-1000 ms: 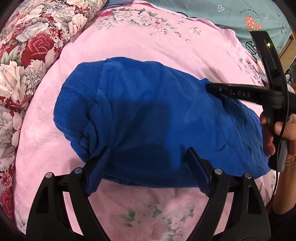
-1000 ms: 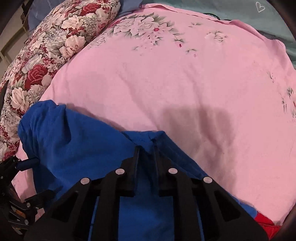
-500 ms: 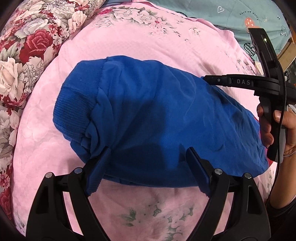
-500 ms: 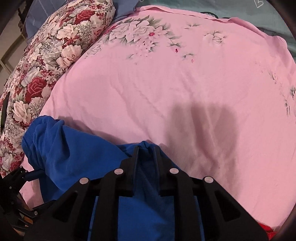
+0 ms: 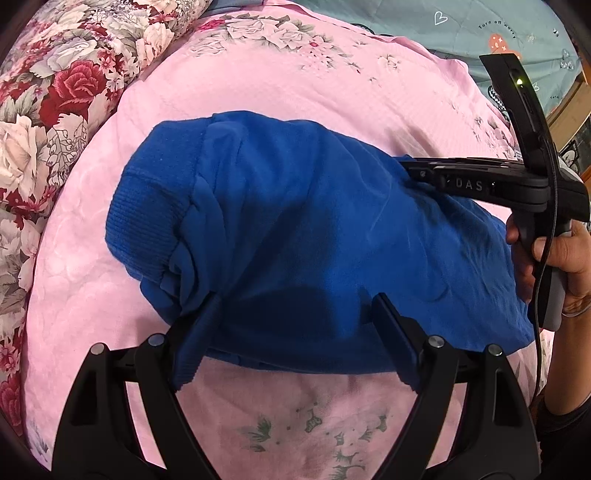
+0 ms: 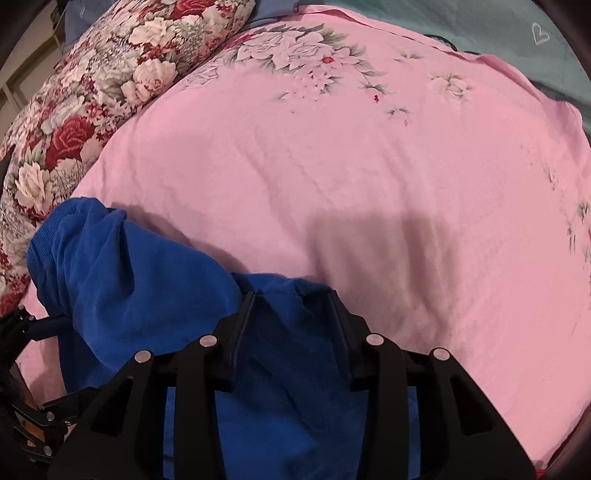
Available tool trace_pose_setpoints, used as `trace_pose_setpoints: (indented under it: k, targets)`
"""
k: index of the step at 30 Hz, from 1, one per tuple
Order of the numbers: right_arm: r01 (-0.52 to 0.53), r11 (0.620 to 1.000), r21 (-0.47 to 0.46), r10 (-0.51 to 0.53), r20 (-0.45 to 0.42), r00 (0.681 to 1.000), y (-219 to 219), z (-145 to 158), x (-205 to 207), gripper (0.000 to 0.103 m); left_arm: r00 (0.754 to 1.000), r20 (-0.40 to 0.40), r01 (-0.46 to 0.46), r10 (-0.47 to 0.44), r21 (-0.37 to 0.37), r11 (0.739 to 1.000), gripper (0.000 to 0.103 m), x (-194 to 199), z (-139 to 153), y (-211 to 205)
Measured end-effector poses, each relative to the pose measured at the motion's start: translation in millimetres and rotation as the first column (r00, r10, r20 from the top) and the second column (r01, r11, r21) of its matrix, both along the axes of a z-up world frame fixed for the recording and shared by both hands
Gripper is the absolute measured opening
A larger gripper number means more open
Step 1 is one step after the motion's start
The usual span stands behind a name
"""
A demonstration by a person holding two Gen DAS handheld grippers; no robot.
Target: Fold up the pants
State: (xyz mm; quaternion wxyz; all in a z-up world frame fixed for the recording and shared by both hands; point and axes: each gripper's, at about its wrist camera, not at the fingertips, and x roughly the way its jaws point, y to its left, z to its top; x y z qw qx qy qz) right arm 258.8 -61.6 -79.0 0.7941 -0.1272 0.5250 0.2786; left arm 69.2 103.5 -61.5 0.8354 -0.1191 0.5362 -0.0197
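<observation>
Blue pants point(image 5: 314, 229) between wide left gripper point(image 5: 295, 314) fingers — right gripper point(image 6: 291, 295) parted, astride them.

We can make out the letters "DAS" in pale print along the side of the black right gripper point(image 5: 410, 168), though anything before them is too dark to read. Up on the teal sheet point(image 5: 461, 22) there's a small curved line that looks like "Turn off worry" above a little orange cartoon, and that's all we can read.
</observation>
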Motion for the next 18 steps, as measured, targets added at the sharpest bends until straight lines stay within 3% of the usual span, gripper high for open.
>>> trace_pose_setpoints:
  k: [1,2,5,7,9,12,14,15,18]
  targets:
    - [0.0,1.0,0.01,0.001,-0.01,1.0,-2.8,1.9,2.5,0.011,1.0,0.001,0.0,0.0,-0.005,1.0,0.084,0.1,-0.1,1.1]
    - [0.009,1.0,0.016,-0.009,-0.006,1.0,-6.0,5.2,4.6,0.008,1.0,0.004,-0.001,0.001,-0.014,1.0,0.084,-0.2,-0.4,3.0]
    - [0.053,0.994,0.097,-0.052,-0.016,0.999,-22.5,16.7,19.5,0.008,1.0,0.014,-0.002,0.003,-0.037,0.999,0.084,0.4,-3.0,7.8]
    - [0.074,0.992,0.102,-0.071,-0.026,0.997,-26.5,9.4,29.0,0.005,1.0,0.013,0.0,0.0,-0.031,1.0,0.084,0.2,-3.1,7.0]
    - [0.073,0.992,0.105,-0.069,-0.037,0.997,-23.2,-5.4,33.1,0.006,1.0,0.002,0.003,-0.003,-0.019,1.0,0.084,1.0,-4.7,5.2]
    - [0.062,0.99,0.13,-0.063,0.008,0.998,-27.5,0.8,31.2,0.007,1.0,0.007,0.004,-0.004,-0.006,1.0,0.084,-0.2,1.4,0.7]
    - [0.142,0.983,0.119,-0.151,0.066,0.986,-46.1,14.2,29.3,0.007,1.0,0.011,-0.006,0.007,-0.019,1.0,0.084,-1.2,8.8,0.5]
    - [0.179,0.976,0.12,-0.191,0.099,0.976,-61.5,23.1,26.0,0.012,1.0,0.021,-0.009,0.01,-0.031,0.999,0.084,-2.8,13.1,1.9]
    - [0.199,0.957,0.208,-0.214,0.051,0.975,-98.9,35.2,13.8,0.014,0.998,0.061,-0.016,0.019,-0.055,0.998,0.084,-6.2,29.1,6.7]
